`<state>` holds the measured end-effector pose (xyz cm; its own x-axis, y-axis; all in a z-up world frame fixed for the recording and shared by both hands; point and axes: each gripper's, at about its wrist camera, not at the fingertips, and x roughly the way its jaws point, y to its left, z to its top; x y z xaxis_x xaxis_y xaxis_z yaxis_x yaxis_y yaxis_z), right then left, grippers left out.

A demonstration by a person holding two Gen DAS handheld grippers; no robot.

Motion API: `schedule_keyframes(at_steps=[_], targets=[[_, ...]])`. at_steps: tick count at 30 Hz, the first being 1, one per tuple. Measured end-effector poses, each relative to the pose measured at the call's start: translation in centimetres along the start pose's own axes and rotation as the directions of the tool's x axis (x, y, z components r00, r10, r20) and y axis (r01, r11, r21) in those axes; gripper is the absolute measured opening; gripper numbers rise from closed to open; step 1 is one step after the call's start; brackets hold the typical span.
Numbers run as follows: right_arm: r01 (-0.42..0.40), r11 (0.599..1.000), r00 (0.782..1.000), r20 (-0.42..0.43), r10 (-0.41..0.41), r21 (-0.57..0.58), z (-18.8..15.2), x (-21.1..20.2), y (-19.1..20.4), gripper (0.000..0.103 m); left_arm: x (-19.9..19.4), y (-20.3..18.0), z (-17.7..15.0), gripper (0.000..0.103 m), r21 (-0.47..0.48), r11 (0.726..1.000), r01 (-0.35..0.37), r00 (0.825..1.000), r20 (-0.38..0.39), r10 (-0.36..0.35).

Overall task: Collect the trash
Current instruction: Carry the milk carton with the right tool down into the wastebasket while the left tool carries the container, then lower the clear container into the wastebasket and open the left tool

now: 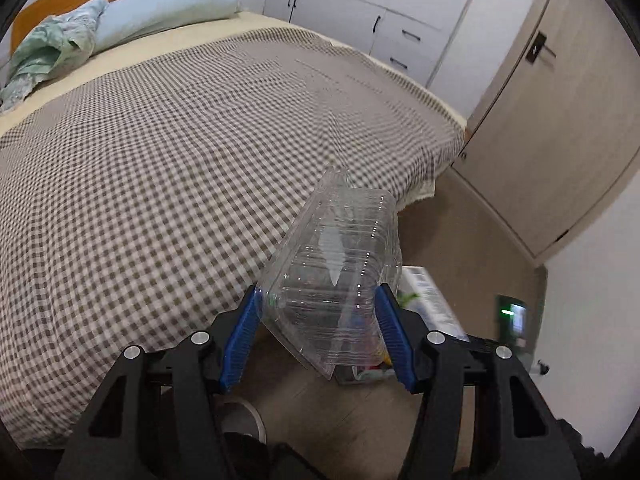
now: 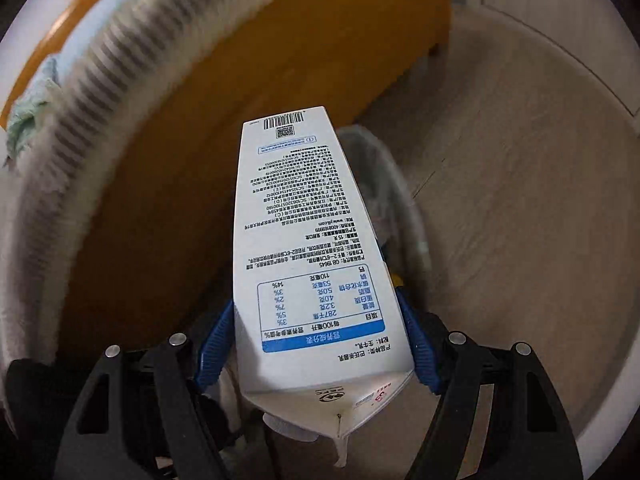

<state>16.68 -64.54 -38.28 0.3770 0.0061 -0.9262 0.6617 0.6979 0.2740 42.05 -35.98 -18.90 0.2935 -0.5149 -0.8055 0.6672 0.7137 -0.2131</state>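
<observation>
My left claw [image 1: 318, 332] is clamped on a clear plastic container [image 1: 336, 268], its blue pads [image 1: 240, 344] pressing the two sides; the box sticks out ahead of the fingers, tilted, with its rim edge hanging below them. Just beyond and below the container I see a bin [image 1: 362, 372] on the wooden floor [image 1: 460, 232] with colourful scraps inside, though most of it is hidden behind the plastic. To the left of the claw spreads the bed [image 1: 180, 152] with its checked cover; a pale blue pillow [image 1: 168, 8] lies at its far end. Ahead and to the right stands a door [image 1: 552, 120].

My right claw [image 2: 316, 344] is clamped on a white milk carton [image 2: 308, 240], pads on both side faces, the printed panel facing me, the gabled top nearest the camera and the base pointing away and down. Just past the carton, to its right, a bin with a translucent liner [image 2: 396, 200] shows, blurred. The orange bed frame [image 2: 200, 140] lies left of the claw.
</observation>
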Motion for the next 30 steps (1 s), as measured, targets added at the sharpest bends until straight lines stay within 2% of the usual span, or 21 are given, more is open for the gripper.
schedule_keyframes(at_steps=[3,6,8,10,12,13,14,18,23,25,28,30], targets=[[0.056,0.996,0.998,-0.036,-0.058,-0.067,1.1,5.9,2.2,0.072,1.1,-1.0,0.3,0.056,0.002,1.000,-0.015,1.000,-0.019,0.015],[0.119,0.983,0.986,-0.102,-0.134,-0.137,0.9,12.4,4.1,0.072,2.8,-2.0,0.7,0.056,0.007,1.000,-0.026,0.999,-0.042,0.026],[0.136,0.978,0.983,-0.104,-0.154,-0.161,0.3,14.4,4.5,0.072,4.1,-3.1,1.1,0.056,0.020,0.999,-0.034,0.998,-0.061,0.035],[0.118,0.980,0.985,-0.110,-0.136,-0.158,-0.1,14.9,4.7,0.072,5.3,-4.3,1.5,0.056,0.037,0.999,-0.037,0.997,-0.071,0.040],[0.091,0.977,0.988,-0.109,-0.114,-0.192,-0.7,14.7,4.6,0.076,6.6,-5.0,1.8,0.056,0.049,0.999,-0.021,0.996,-0.087,0.025],[0.080,0.975,0.988,-0.116,-0.106,-0.207,-0.8,14.6,4.4,0.082,7.5,-5.6,1.9,0.056,0.053,0.999,-0.009,0.995,-0.101,0.015],[0.069,0.974,0.989,-0.113,-0.095,-0.217,-1.1,14.1,4.0,0.084,8.5,-6.2,2.0,0.056,0.059,0.998,0.004,0.993,-0.117,0.003],[-0.066,0.984,0.996,-0.075,0.054,-0.168,-2.8,10.6,2.0,0.084,13.2,-9.0,2.6,0.056,0.086,0.993,0.075,0.982,-0.177,-0.059],[-0.091,0.990,0.996,-0.016,0.090,-0.110,-5.0,6.6,-0.4,0.084,20.9,-12.8,2.4,0.056,0.080,0.988,0.131,0.962,-0.252,-0.107],[-0.092,0.992,0.996,-0.007,0.091,-0.092,-5.6,5.3,0.3,0.084,24.2,-14.3,2.3,0.056,0.065,0.989,0.136,0.947,-0.303,-0.110],[-0.094,0.994,0.996,0.003,0.094,-0.059,-6.6,3.0,-1.8,0.084,29.5,-16.3,2.1,0.056,0.021,0.992,0.120,0.925,-0.365,-0.104],[-0.090,0.995,0.996,0.008,0.090,-0.040,-7.8,1.8,-1.6,0.084,32.8,-16.7,1.4,0.056,-0.037,0.996,0.077,0.916,-0.392,-0.085]])
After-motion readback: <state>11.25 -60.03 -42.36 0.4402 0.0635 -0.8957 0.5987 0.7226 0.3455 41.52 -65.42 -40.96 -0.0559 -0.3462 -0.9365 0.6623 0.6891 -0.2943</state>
